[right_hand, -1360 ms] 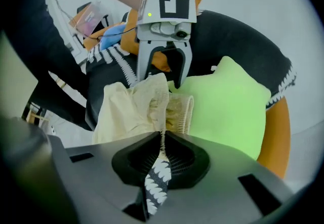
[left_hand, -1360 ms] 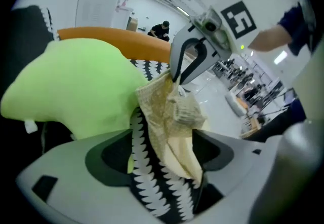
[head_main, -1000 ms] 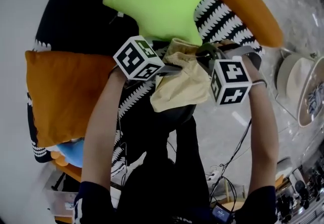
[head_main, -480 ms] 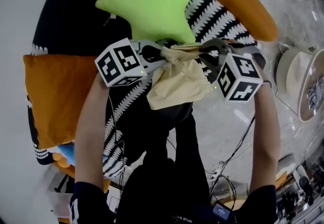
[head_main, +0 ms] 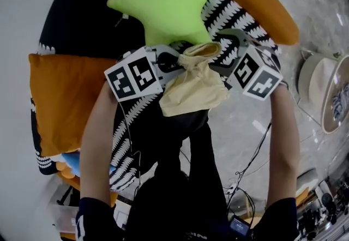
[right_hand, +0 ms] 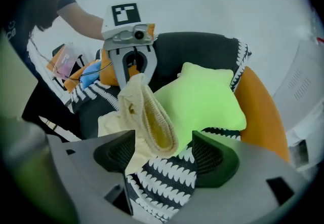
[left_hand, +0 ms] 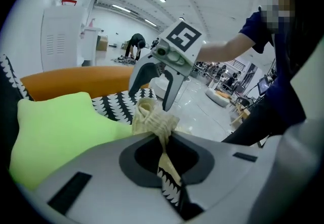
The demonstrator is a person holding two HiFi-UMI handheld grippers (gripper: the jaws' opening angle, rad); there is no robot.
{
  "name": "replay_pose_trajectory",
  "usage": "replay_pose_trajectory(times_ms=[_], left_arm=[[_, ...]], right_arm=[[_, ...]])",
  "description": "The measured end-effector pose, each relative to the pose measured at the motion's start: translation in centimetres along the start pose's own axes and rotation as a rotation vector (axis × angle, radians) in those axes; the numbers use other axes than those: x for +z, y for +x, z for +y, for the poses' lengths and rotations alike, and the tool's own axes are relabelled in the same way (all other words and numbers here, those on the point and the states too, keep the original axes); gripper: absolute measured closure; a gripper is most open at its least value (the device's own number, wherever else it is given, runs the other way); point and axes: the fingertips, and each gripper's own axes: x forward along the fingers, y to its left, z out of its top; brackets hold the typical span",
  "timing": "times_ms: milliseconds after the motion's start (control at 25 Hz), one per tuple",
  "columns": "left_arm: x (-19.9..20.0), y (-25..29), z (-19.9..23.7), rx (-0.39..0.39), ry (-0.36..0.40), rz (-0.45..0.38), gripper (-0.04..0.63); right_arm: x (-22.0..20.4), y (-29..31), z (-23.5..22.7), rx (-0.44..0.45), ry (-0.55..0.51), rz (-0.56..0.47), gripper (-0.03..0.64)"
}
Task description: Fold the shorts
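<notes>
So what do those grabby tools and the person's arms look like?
The left gripper and right gripper are pale grey shells with dark grey pads. Each carries a white cube printed with black square markers. Thin black cables hang below the arms. The person wears dark short sleeves.

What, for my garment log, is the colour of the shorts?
The shorts are pale cream-yellow, seen best in the right gripper view.

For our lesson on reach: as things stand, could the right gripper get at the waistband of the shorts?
Probably yes. On the right gripper the jaws have just been opening and stand apart, with the ribbed waistband hanging between them; nothing blocks it. The left gripper, shut on the shorts, holds them up.
</notes>
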Motion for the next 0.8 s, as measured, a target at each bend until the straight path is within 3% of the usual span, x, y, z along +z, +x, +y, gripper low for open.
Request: replay_pose_trajectory(times_ms=[80, 160, 240, 360, 480, 640, 800], left_arm=[[0.5, -0.1, -0.3, 0.004, 0.007, -0.010, 0.575], [0.6, -0.6, -0.2, 0.015, 0.003, -0.020, 0.575], [0.8, -1.3, 0.2, 0.036, -0.005, -0.026, 0.575], [1.5, -3.1, 0.6, 0.088, 0.000, -0.022, 0.575], [3.0, -5.5, 0.2, 0.151, 0.061, 0.009, 0.577], [5.4, -9.0, -2.2, 0.173, 0.128, 0.011, 0.577], [8.7, -13.1, -2.8, 0.243, 0.196, -0.024, 0.577]], right_arm=[[0.0, 0.7, -0.2, 0.029, 0.021, 0.005, 0.313], [-0.1, 0.7, -0.1, 0.049, 0.010, 0.012, 0.485], [0.2, -0.1, 0.5, 0.085, -0.001, 0.010, 0.527], [1.7, -3.3, 1.0, 0.106, -0.079, 0.028, 0.538], [4.3, -7.9, 1.0, 0.073, -0.172, 0.052, 0.541], [7.8, -12.2, 2.9, 0.045, -0.260, 0.087, 0.543], [10.8, -16.4, 3.3, -0.068, -0.293, 0.078, 0.545]])
